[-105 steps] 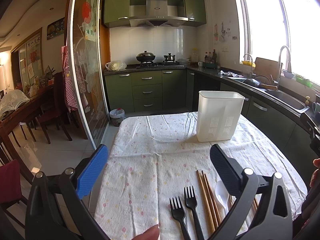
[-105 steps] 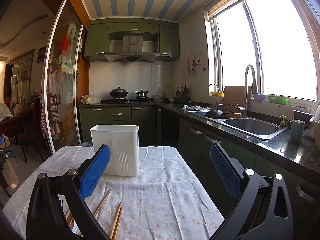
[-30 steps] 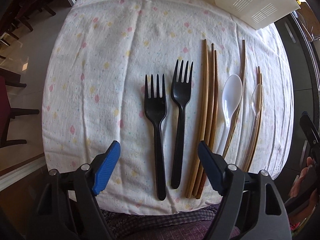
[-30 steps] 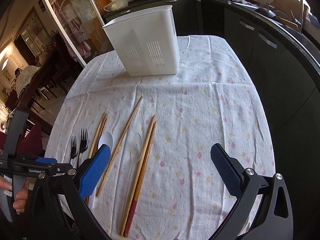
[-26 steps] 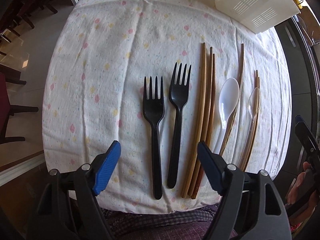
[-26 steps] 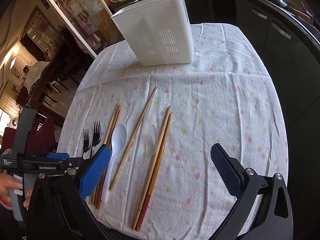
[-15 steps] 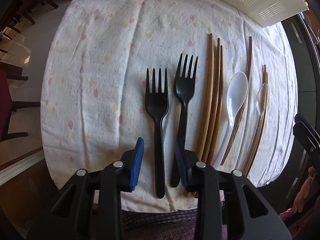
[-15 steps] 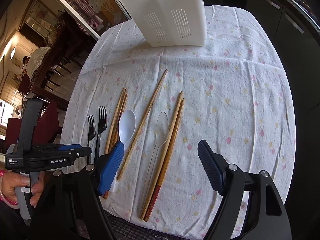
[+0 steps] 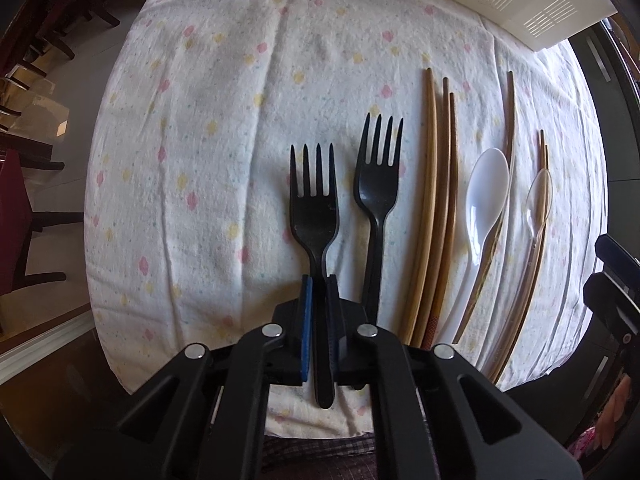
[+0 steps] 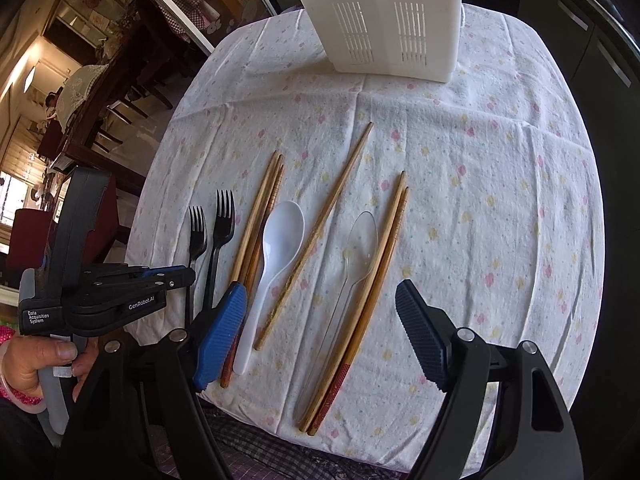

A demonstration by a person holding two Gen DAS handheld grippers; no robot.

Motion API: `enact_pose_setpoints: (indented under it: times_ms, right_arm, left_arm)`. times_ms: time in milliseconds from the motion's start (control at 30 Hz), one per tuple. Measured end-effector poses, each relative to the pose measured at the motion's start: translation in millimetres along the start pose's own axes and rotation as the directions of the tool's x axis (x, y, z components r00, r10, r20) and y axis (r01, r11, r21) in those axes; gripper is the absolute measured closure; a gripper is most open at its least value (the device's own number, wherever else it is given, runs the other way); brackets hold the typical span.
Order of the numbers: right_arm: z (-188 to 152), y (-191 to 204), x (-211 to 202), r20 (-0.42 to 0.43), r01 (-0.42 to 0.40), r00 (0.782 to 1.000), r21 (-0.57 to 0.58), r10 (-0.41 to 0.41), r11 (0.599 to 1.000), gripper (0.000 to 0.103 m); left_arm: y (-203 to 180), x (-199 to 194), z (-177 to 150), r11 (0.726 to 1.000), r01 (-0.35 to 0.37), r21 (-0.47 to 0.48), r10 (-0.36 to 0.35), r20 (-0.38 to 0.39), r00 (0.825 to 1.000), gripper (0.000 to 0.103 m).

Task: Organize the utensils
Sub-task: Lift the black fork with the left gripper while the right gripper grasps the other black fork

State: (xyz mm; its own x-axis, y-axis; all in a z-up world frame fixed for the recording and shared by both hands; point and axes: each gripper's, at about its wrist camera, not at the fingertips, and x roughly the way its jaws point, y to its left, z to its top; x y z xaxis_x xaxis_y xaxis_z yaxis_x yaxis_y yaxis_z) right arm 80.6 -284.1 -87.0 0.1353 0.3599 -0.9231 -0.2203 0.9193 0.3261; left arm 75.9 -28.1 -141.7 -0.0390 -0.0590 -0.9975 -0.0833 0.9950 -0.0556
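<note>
My left gripper [image 9: 319, 292] is shut on the handle of the left black fork [image 9: 314, 208], which lies on the flowered cloth; it also shows in the right wrist view [image 10: 188, 276]. A second black fork [image 9: 378, 184] lies just right of it. Then come three wooden chopsticks [image 9: 438, 200], a white spoon [image 9: 484, 196], a single chopstick [image 9: 510, 120], a clear spoon [image 9: 538, 200] and a chopstick pair [image 10: 376, 280]. My right gripper [image 10: 320, 328] is open above the near end of the clear spoon [image 10: 358, 248]. The white slotted holder [image 10: 384, 16] stands at the far end.
The flowered tablecloth [image 9: 224, 140] covers the table, whose near edge is just under both grippers. A dining table and chairs [image 10: 100, 92] stand off to the left. Dark kitchen cabinets [image 10: 600, 40] run along the right.
My left gripper has moved in and closed from half open onto the left fork's handle. My right gripper has moved lower and closer to the utensils, staying open.
</note>
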Motion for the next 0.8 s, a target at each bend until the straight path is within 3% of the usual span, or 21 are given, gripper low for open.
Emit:
enact_pose_setpoints:
  times_ms: [100,233,533,800]
  right_arm:
    - [2.3,11.0,5.5,-0.032,-0.007,0.999,-0.010,0.007,1.000,0.019]
    - [4.3,29.0,12.6,-0.069,-0.002,0.998,-0.036,0.000,0.999,0.019]
    - [8.5,43.2,16.9,-0.085,0.027,0.996,-0.069,-0.033,0.997,0.019]
    - [10.7,39.2,14.1,-0.078,0.042,0.996,-0.064,-0.047,0.997,0.019]
  left_arm:
    - [-0.1,0.8,1.0,1.000,0.017,-0.011,-0.017,0.006,1.000,0.097]
    - [8.2,-0.1,7.5,1.000,0.010,-0.014,-0.010,0.011,1.000,0.097]
    - [7.4,4.4,11.4,0.999,-0.025,-0.029,0.024,-0.037,0.999,0.090]
    - [0.6,0.8,22.2,1.000,-0.025,-0.010,0.025,0.005,1.000,0.094]
